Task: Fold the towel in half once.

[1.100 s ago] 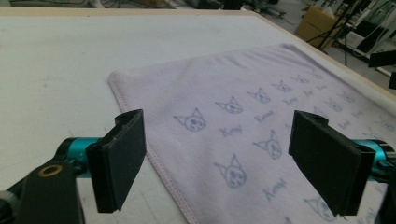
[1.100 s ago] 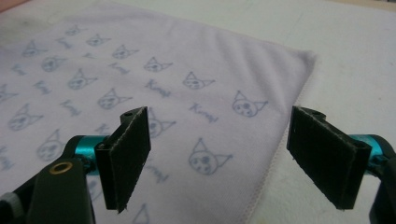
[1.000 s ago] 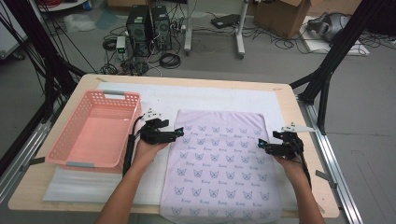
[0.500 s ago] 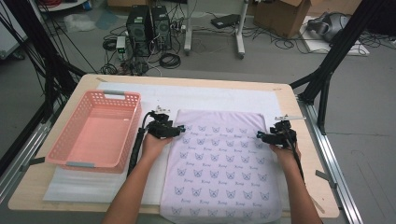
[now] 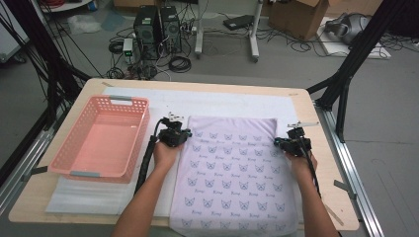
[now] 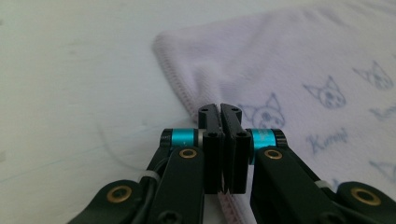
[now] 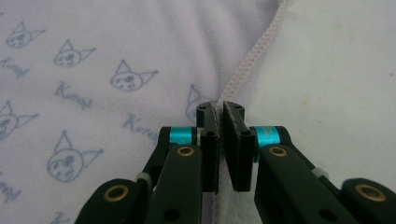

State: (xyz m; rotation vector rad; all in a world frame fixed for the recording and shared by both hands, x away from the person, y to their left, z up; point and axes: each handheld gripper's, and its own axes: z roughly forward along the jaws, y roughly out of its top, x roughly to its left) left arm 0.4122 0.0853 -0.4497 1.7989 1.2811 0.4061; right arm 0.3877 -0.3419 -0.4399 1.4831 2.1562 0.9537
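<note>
Towel [image 5: 232, 173], lilac with a printed cat-face pattern, lies flat on the white mat [image 5: 222, 106] of the table [image 5: 316, 163] in the high view. Left gripper [image 5: 179, 138] sits at its left hem, right gripper [image 5: 281, 143] at its right hem, both near the far corners. A pink basket [image 5: 74, 153] stands well to the outer side of the left jaws.

Left gripper view: left gripper [image 6: 220, 108] jaws have just been closing and now stand clenched on the towel [image 6: 299, 60] hem, which runs up from between them to the far corner.

Right gripper view: right gripper [image 7: 219, 106] jaws have likewise just closed, pinching the stitched hem of the towel [image 7: 116, 51]; bare mat [image 7: 341, 79] lies to their right
</note>
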